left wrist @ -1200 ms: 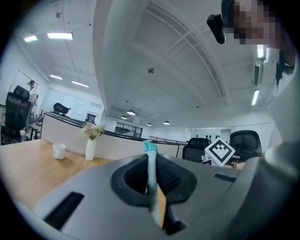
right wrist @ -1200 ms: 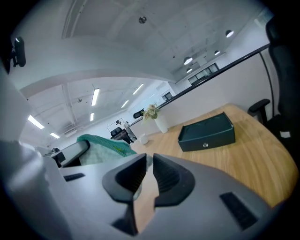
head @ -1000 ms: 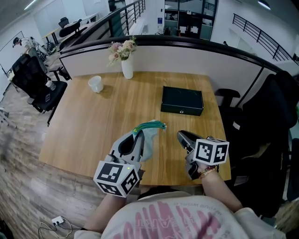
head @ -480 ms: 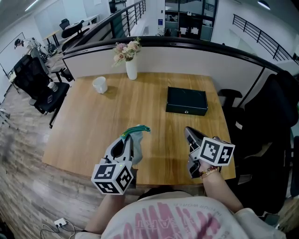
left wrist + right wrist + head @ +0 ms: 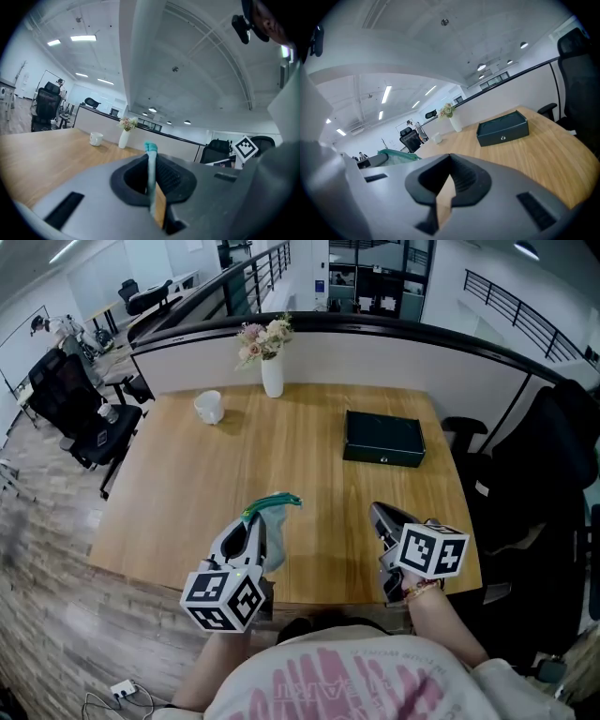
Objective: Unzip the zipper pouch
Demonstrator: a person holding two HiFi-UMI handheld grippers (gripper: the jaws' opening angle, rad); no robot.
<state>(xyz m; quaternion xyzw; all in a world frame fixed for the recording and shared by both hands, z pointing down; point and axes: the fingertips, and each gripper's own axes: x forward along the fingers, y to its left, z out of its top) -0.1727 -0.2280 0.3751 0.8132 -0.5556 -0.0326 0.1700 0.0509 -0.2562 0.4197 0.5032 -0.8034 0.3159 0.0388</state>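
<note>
Left tool (image 5: 153,197) pinches the pouch (image 5: 274,503) by its teal zipper edge, holding it up over the near side of the table (image 5: 187,484). Right tool (image 5: 379,514), pressed together and empty, sits well apart to the right. To unzip cleanly, it should open, find the slider, which no view shows, and pull along the zipper while the left keeps the edge taut.

The left gripper (image 5: 262,531) sits at the near left, pointing toward the far side and roughly level. Its jaws are pressed together on a thin edge of the green pouch (image 5: 275,504). The right gripper (image 5: 380,514) is well apart at the near right and tilts a little downward, jaws closed on nothing. The left forearm (image 5: 201,671) is bare; the right wrist (image 5: 424,591) wears a beaded band.
</note>
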